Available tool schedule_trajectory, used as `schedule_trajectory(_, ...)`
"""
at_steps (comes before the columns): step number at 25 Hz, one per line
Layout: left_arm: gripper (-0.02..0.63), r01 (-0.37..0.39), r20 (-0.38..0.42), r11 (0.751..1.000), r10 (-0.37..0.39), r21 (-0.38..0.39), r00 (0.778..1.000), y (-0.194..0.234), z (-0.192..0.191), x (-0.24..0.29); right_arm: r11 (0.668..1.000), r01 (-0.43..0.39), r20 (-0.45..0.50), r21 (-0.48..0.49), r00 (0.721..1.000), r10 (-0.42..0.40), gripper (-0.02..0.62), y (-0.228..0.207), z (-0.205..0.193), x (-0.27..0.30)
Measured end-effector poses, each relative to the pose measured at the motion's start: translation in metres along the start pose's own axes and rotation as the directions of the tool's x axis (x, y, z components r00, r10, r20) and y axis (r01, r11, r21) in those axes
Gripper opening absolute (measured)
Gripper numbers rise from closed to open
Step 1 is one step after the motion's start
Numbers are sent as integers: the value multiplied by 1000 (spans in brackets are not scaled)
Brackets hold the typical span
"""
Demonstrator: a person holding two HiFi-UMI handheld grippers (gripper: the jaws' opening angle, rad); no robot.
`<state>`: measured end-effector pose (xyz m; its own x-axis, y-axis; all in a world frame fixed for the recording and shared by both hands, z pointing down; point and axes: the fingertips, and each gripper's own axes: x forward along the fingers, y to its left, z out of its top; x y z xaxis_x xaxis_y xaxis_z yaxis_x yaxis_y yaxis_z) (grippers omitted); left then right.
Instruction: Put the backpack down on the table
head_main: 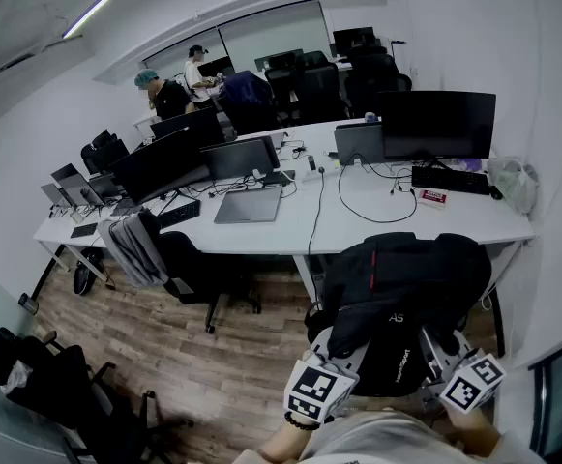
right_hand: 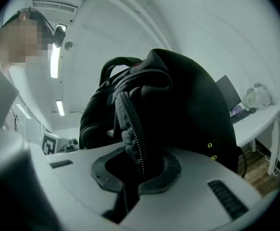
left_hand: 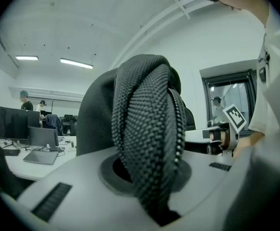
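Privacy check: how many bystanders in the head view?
2. Both are at the back of the office, upper left: a person in a teal cap and, just right of them, a person in a white shirt. Others may be hidden.

Both grippers have pale grey, smooth, rounded plastic shells. Left gripper (left_hand: pixel 147 177) & right gripper (right_hand: pixel 135 172) each have a dark oval recess round the jaws + black ribbed patches (left_hand: pixel 53 201) on either side. Left marker cube (head_main: pixel 319 392) & right marker cube (head_main: pixel 474 383) are white w/ black square codes. Person wears a white short-sleeved shirt (left_hand: pixel 274 95), a dark bead bracelet (head_main: pixel 300 420) on the L wrist, and a black head strap w/ camera (right_hand: pixel 59 35).
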<state>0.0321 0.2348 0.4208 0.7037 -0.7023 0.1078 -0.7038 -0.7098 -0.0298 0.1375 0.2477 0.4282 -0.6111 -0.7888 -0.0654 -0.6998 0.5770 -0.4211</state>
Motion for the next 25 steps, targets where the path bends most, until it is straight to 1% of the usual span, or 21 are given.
schedule_trajectory(4, 38, -5, 0, 1000, 5, -1, 1000, 0, 5, 2, 1000, -5, 3, 0, 1000, 5, 29, 0, 6, 0)
schedule_trajectory(10, 38, -19, -10, 1000, 19, 7, 1000, -6, 1, 12, 1000, -14, 5, 9, 1000, 14, 29, -12, 7, -4)
schedule_trajectory(13, 38, -24, -8, 1000, 24, 8, 1000, -10, 6, 18, 1000, -21, 5, 14, 1000, 20, 29, -17, 11, -6)
schedule_trajectory(19, 38, -39, -4, 999, 39, 14, 999, -20, 8, 40, 999, -36, 9, 20, 999, 36, 29, -39, 22, -14)
schedule_trajectory(25, 38, -54, 11, 998, 54, 13, 998, -33, 8, 58, 998, -56, 11, 1, 998, 56, 29, -57, 31, -25)
